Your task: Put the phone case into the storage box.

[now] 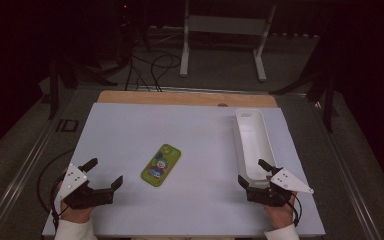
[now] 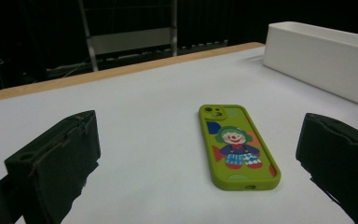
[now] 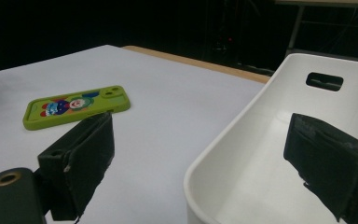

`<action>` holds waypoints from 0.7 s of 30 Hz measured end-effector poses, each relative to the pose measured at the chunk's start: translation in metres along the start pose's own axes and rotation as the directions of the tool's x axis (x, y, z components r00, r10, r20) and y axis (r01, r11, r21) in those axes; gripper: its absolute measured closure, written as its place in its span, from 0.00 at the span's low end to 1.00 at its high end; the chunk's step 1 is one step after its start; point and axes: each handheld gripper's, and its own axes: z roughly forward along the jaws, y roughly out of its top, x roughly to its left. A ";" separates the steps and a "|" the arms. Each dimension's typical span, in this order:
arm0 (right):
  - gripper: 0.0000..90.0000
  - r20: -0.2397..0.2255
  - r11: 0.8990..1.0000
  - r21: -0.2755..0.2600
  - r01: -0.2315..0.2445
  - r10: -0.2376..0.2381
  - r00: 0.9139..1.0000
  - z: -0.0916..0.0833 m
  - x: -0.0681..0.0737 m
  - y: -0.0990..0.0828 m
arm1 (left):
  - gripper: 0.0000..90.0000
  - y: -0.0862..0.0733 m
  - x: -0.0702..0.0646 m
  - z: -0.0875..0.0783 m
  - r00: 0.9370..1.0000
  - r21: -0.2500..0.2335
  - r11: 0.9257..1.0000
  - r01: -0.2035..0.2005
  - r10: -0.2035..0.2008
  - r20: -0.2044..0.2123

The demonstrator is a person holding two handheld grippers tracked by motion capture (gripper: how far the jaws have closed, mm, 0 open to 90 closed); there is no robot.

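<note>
Phone case (image 1: 161,164) lay flat on the white counter (image 1: 200,140), roughly mid-board and a little toward your left, clown picture up, camera cutout at the far end. It looked light, rubbery and a bit flexible, so I judged it would bend rather than break, and its soft skin should have gripped well. The snag was how low it sat: you had almost no edge to bite, so the long sides, pinched across the width near the middle, seemed your best hold, perhaps after tipping one edge up.

Your left gripper (image 1: 103,176) hovered near the front edge with its jaws spread wide and nothing between them; in the left gripper view the phone case (image 2: 237,147) sat just ahead, between the two jaws' lines. Your right gripper (image 1: 254,172) was likewise wide open and empty, poised at the near end of the white tray (image 1: 241,137), one jaw over its inside. That tray stood well apart from the case, along the right side. Nothing else on the counter blocked either approach.
</note>
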 end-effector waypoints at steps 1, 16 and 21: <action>0.09 0.000 1.000 0.001 -0.001 0.001 1.000 0.000 0.000 0.000 | 0.00 0.000 0.000 0.001 1.000 0.002 1.000 -0.001 0.001 0.000; 0.09 0.014 1.000 0.008 -0.015 0.015 1.000 0.003 -0.002 0.002 | 0.00 0.007 -0.005 0.015 1.000 0.115 0.993 -0.016 0.013 0.022; 0.09 0.018 1.000 0.011 -0.018 0.018 1.000 0.004 -0.002 0.003 | 0.00 0.013 -0.005 0.020 1.000 0.133 0.991 0.004 -0.006 0.015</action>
